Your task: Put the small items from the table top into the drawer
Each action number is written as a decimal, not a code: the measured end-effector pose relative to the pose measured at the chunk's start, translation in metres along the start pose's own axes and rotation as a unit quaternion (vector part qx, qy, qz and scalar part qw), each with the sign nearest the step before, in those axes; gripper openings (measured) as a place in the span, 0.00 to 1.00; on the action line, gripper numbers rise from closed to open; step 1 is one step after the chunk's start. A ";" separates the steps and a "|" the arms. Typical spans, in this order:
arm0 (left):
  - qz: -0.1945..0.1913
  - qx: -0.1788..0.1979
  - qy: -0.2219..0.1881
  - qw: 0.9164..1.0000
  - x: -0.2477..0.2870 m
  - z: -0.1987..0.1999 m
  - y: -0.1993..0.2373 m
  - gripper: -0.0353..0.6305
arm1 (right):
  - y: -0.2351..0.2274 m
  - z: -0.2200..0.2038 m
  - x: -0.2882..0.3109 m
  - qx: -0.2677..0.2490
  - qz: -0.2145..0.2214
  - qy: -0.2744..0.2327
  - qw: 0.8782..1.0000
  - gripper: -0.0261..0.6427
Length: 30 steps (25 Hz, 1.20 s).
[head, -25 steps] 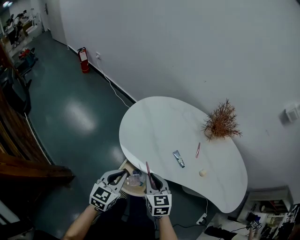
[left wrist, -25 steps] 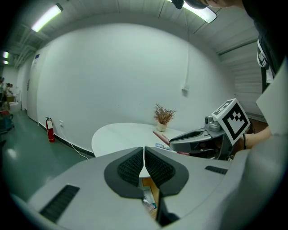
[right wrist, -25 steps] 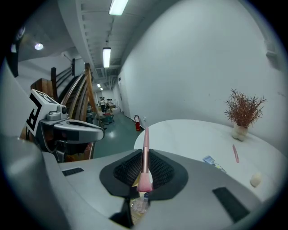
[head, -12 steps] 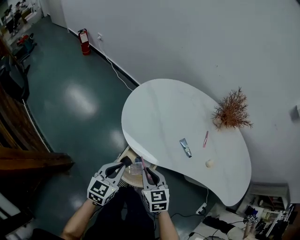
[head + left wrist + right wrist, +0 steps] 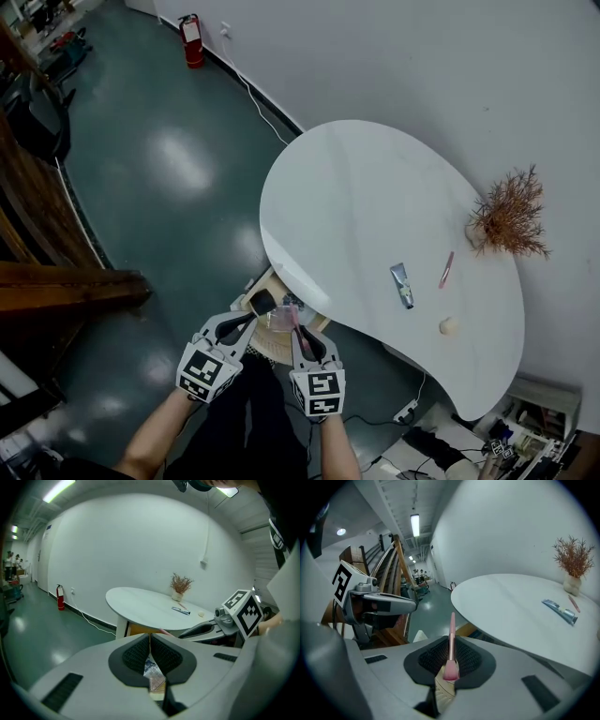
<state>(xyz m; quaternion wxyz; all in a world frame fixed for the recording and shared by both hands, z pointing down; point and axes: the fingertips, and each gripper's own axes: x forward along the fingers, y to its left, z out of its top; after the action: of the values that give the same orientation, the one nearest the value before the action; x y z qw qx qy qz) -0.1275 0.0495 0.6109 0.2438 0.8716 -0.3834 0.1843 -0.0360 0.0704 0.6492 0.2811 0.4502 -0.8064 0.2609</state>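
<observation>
My right gripper (image 5: 298,330) is shut on a pink makeup brush (image 5: 451,637), whose thin handle sticks up past the pads (image 5: 468,660). It hangs over the open wooden drawer (image 5: 265,349) under the white table's (image 5: 347,197) near edge. Beside it on the left, my left gripper (image 5: 246,319) has its pads (image 5: 136,656) together with nothing seen between them; below the jaws a clear packet (image 5: 152,671) lies in the drawer. A grey tube (image 5: 401,284), a pink stick (image 5: 446,269) and a small cream lump (image 5: 448,325) lie on the table top.
A dried plant in a vase (image 5: 511,214) stands at the table's far right by the white wall. A red fire extinguisher (image 5: 190,28) and a cable are on the dark green floor. Wooden stairs (image 5: 56,291) rise at the left. Clutter sits at bottom right.
Both grippers have sunk lower at the drawer, the brush still in the right one. The head view has swung, so the table now sits further up and right.
</observation>
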 end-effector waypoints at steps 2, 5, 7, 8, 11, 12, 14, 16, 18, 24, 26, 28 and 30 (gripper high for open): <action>0.005 -0.005 0.001 1.000 0.004 -0.011 0.003 0.09 | -0.005 -0.011 0.011 -0.005 0.001 0.006 1.000 0.13; 0.012 -0.006 0.002 1.000 0.012 -0.025 0.010 0.09 | -0.013 -0.024 0.026 -0.011 0.002 0.016 1.000 0.13; 0.014 -0.008 0.002 1.000 0.016 -0.032 0.011 0.09 | -0.016 -0.032 0.034 -0.012 0.005 0.021 1.000 0.13; 0.016 -0.010 0.001 1.000 0.017 -0.035 0.012 0.09 | -0.018 -0.037 0.037 -0.012 0.006 0.023 1.000 0.13; 0.019 -0.015 -0.001 1.000 0.020 -0.046 0.013 0.09 | -0.021 -0.049 0.048 -0.016 0.008 0.029 0.999 0.13; 0.019 -0.016 0.001 1.000 0.021 -0.051 0.013 0.09 | -0.022 -0.052 0.051 -0.017 0.008 0.031 0.999 0.13; 0.021 -0.016 0.002 1.000 0.022 -0.057 0.014 0.09 | -0.022 -0.057 0.057 -0.020 0.010 0.034 0.999 0.13; 0.023 -0.017 0.002 1.000 0.023 -0.061 0.014 0.09 | -0.023 -0.060 0.062 -0.023 0.011 0.038 0.999 0.13; 0.025 -0.019 0.003 1.000 0.024 -0.065 0.014 0.09 | -0.024 -0.064 0.066 -0.023 0.014 0.044 0.999 0.13; 0.018 -0.026 0.002 1.000 0.032 -0.067 0.016 0.09 | -0.027 -0.069 0.073 0.006 0.033 0.056 0.998 0.13; 0.016 -0.028 0.001 0.999 0.034 -0.068 0.014 0.09 | -0.026 -0.070 0.073 0.003 0.032 0.061 0.998 0.13; 0.015 -0.031 0.002 0.999 0.036 -0.070 0.013 0.09 | -0.024 -0.070 0.074 -0.004 0.030 0.064 0.997 0.13; 0.013 -0.031 0.002 0.999 0.037 -0.070 0.013 0.09 | -0.024 -0.069 0.074 -0.005 0.028 0.063 0.998 0.13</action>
<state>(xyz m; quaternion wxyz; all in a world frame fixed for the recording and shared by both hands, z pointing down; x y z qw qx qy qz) -0.1235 0.0601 0.6905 0.2686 0.8582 -0.4000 0.1770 -0.0319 0.0629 0.7526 0.3260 0.4084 -0.8010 0.2923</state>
